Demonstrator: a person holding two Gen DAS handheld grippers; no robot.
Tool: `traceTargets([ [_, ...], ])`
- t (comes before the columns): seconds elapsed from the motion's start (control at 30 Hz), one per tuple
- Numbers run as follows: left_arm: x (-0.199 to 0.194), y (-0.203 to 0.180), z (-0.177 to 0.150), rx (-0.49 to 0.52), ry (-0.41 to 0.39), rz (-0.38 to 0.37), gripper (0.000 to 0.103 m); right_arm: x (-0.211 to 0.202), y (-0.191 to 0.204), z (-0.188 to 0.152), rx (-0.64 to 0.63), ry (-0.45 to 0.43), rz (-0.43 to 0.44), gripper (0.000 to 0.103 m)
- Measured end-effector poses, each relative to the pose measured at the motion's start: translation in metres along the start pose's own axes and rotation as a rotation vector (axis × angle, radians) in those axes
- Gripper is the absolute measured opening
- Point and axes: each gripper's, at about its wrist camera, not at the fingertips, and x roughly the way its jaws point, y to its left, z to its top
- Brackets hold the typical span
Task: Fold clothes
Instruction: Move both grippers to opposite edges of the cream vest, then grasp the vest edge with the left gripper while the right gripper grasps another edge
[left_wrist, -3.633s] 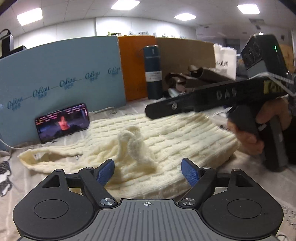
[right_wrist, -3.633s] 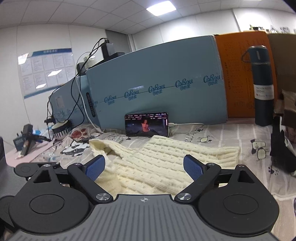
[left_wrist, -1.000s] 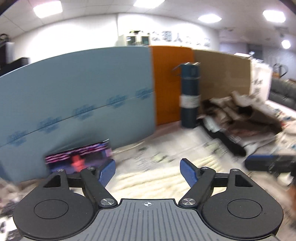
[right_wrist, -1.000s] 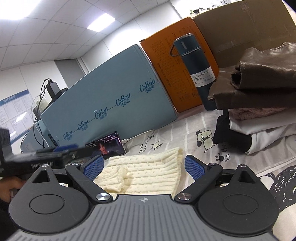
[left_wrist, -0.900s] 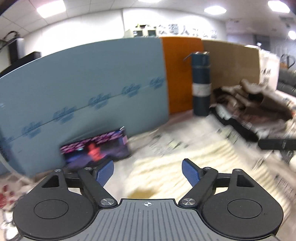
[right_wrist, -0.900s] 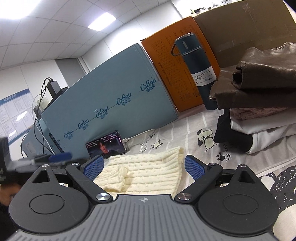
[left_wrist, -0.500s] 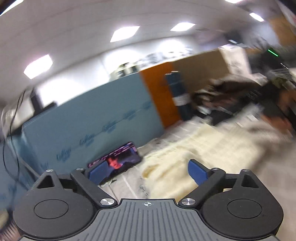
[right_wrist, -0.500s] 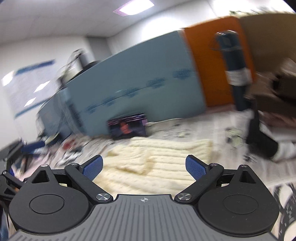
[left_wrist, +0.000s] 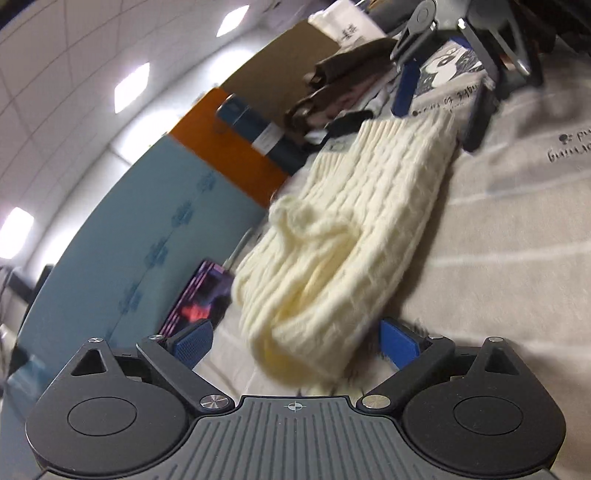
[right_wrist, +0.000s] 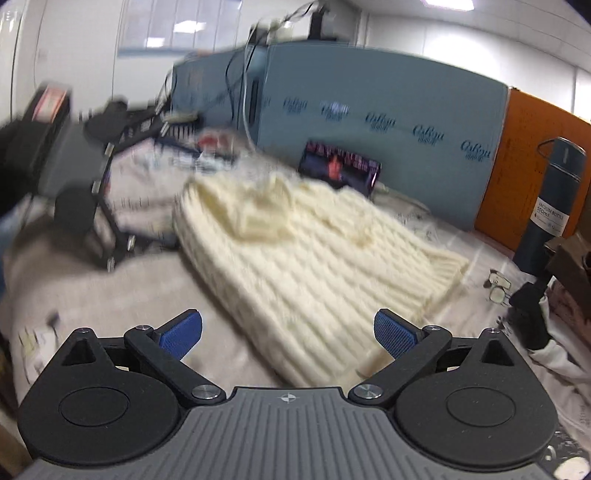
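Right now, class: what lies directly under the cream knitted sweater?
The cream knitted sweater lies on a pale printed cloth, visible around its edges. Whatever sits beneath the sweater's middle is covered.

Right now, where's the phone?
In the right wrist view the phone stands upper centre, propped against the blue foam board, just behind the cream knit sweater; the vacuum bottle is far right.

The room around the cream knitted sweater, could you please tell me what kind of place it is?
Most likely an office used as a recording space: recessed ceiling light panels, a blue foam board as a backdrop, and a bedsheet-covered table holding the cream cable-knit sweater.
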Motion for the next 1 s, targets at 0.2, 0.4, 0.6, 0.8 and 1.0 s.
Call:
traceTargets([
  [0.2,0.012,0.007,0.003,0.0,-0.052,-0.063,0.077,0.013,0.007,-0.005,-0.17,0.03,-0.101,0.1],
  [0.4,0.016,0.033,0.005,-0.158,-0.102,-0.102,0.05,0.012,-0.002,-0.01,-0.264,-0.067,-0.181,0.092],
  [0.6,0.016,0.026,0.008,-0.151,-0.103,-0.134,0.026,0.01,-0.002,-0.012,-0.292,-0.067,-0.092,0.026],
  [0.8,-0.016,0.017,0.014,-0.116,-0.099,-0.186,0.022,-0.013,-0.001,-0.014,-0.251,-0.082,-0.019,0.022],
  [1.0,-0.033,0.04,0.024,-0.176,-0.152,-0.3,0.022,-0.048,-0.006,-0.018,-0.11,-0.138,0.079,0.022],
])
